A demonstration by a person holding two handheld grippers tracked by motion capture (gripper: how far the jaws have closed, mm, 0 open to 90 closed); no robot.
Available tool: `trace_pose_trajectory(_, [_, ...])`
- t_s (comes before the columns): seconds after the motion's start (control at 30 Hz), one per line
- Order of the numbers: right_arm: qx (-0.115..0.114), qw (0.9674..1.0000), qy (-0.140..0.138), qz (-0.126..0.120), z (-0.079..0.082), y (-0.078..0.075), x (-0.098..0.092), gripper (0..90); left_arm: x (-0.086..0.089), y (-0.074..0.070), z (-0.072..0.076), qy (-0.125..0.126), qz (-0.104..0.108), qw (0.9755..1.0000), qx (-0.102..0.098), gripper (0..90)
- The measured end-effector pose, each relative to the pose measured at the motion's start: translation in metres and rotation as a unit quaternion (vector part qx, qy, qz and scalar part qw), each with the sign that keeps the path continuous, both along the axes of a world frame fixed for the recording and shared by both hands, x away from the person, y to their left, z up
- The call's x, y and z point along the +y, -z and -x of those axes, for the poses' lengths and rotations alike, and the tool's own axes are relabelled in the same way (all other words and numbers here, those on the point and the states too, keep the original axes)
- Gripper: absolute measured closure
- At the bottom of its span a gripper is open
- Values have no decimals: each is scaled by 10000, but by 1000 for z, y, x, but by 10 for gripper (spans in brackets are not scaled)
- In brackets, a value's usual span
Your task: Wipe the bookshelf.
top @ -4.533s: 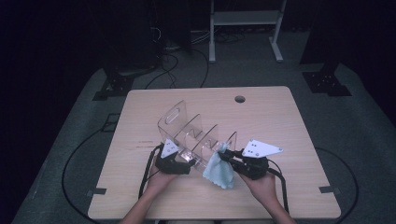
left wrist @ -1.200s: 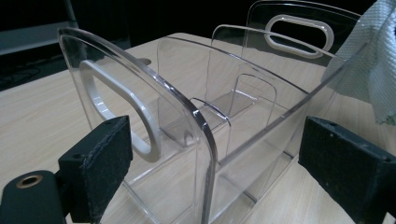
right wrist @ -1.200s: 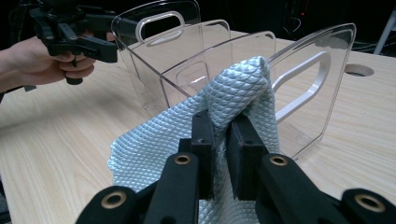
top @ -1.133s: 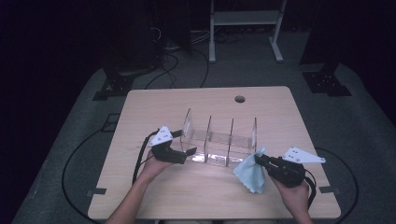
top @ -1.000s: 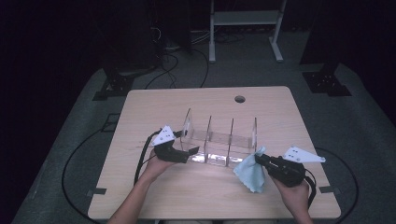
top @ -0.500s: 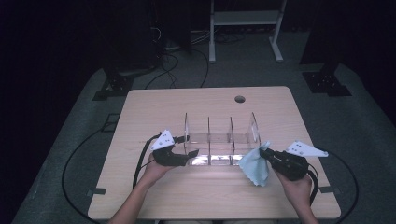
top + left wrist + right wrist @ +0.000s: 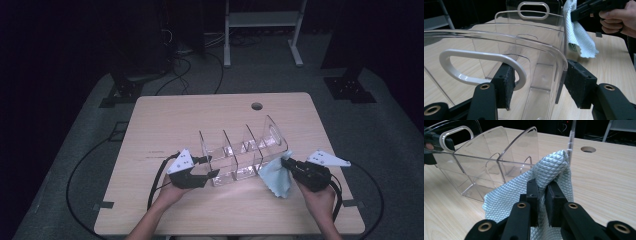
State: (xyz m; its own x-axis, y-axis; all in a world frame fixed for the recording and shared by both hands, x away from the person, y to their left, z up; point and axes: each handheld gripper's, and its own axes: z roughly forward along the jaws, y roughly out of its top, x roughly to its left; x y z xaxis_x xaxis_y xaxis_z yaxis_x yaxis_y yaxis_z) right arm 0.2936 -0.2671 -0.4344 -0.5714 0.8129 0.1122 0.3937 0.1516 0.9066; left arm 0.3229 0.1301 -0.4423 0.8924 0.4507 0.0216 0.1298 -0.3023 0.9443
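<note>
The left claw (image 7: 536,85), just closing on the end wall of the clear organizer (image 7: 242,155) on the surface (image 7: 165,120), could tip it if the right claw (image 7: 542,187), clamped on the blue cloth (image 7: 549,170), wipes hard.

You have a light wood table (image 7: 165,125) with a round cable hole (image 7: 257,106) near its far edge. It stands on grey carpet (image 7: 90,150), where 1 black cable (image 7: 80,165) loops round the left side. Beyond the table, loose cables (image 7: 180,55) lie tangled on the floor beside a white metal frame (image 7: 260,20), and 2 dark base plates (image 7: 350,87) sit at the back corners.
</note>
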Motion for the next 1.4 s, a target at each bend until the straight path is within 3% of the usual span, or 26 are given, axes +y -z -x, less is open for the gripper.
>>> trace_pose_trajectory(0.33, [-48,10000,0,-53,-4,-4,-2,814,-8,1,2,-118,-77,9999,5,408])
trace_pose_trajectory(0.63, [-213,9998,-44,-36,-10,-17,3,813,-8,0,17,119,-102,9999,-30,461])
trace_pose_trajectory(1.1, [-61,9995,321,-51,-22,2,-10,813,-6,1,19,247,-8,9997,11,475])
trace_pose_trajectory(1.2, [-50,9998,150,-126,-21,3,-1,813,-5,2,19,241,2,9997,22,476])
trace_pose_trajectory(1.3, [-70,9999,-81,97,-16,3,14,812,-5,1,19,236,-5,9997,37,477])
trace_pose_trajectory(1.4, [-57,9999,-64,103,-20,3,11,813,-4,1,19,228,-15,9997,39,477])
